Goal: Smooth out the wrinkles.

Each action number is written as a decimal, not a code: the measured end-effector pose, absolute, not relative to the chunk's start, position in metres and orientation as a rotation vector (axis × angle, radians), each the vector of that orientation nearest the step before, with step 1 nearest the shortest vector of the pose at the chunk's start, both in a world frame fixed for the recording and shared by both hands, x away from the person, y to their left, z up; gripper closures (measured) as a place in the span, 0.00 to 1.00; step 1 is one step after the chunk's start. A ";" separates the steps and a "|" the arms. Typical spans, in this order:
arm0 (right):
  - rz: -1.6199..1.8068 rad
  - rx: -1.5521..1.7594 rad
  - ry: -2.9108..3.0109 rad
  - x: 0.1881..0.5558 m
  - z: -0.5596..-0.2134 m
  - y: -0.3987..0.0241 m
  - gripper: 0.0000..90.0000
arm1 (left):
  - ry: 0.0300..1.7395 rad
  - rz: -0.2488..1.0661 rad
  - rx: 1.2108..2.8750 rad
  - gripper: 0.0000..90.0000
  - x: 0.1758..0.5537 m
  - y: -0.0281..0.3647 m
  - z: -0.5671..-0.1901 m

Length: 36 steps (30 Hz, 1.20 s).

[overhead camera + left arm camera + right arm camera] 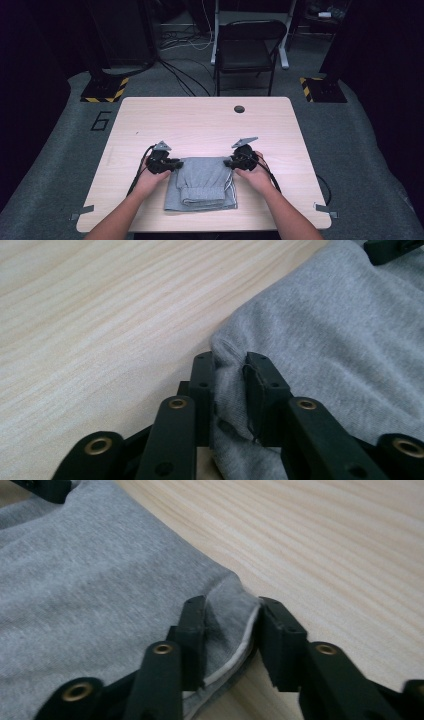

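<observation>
Folded grey garment [202, 182] sits near the front of the desk [200, 120]. Left tool [230, 390] is pinched on its far-left corner, right tool [230, 635] on the far-right one – both narrow bites, so layers could slip out or the fold might sag unevenly when lifted

claws [172, 163]: black, brass rivets | grey plates | black cables | forearms bare
</observation>
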State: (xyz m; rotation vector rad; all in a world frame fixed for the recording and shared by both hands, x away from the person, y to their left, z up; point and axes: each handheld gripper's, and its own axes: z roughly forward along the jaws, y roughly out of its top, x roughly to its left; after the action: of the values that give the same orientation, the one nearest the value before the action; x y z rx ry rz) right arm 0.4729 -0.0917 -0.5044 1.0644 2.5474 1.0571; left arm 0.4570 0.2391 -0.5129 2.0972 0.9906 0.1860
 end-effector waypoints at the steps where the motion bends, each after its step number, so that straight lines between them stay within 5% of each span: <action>1: 1.048 1.045 2.547 0.471 -0.503 -0.091 0.78 | 0.975 0.193 2.106 0.85 0.457 0.240 -0.511; 13: 1.091 0.992 2.444 0.469 -0.469 -0.099 0.81 | 0.964 0.242 2.073 0.86 0.472 0.232 -0.487; 36: 1.026 1.064 2.387 0.509 -0.467 -0.102 0.84 | 0.989 0.281 2.121 0.86 0.514 0.217 -0.482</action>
State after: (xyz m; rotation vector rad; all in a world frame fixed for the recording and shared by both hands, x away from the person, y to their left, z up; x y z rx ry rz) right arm 0.5090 -0.1019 -0.4671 1.0640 2.3872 1.0259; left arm 0.5136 0.2173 -0.4824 2.1208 0.9892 0.2814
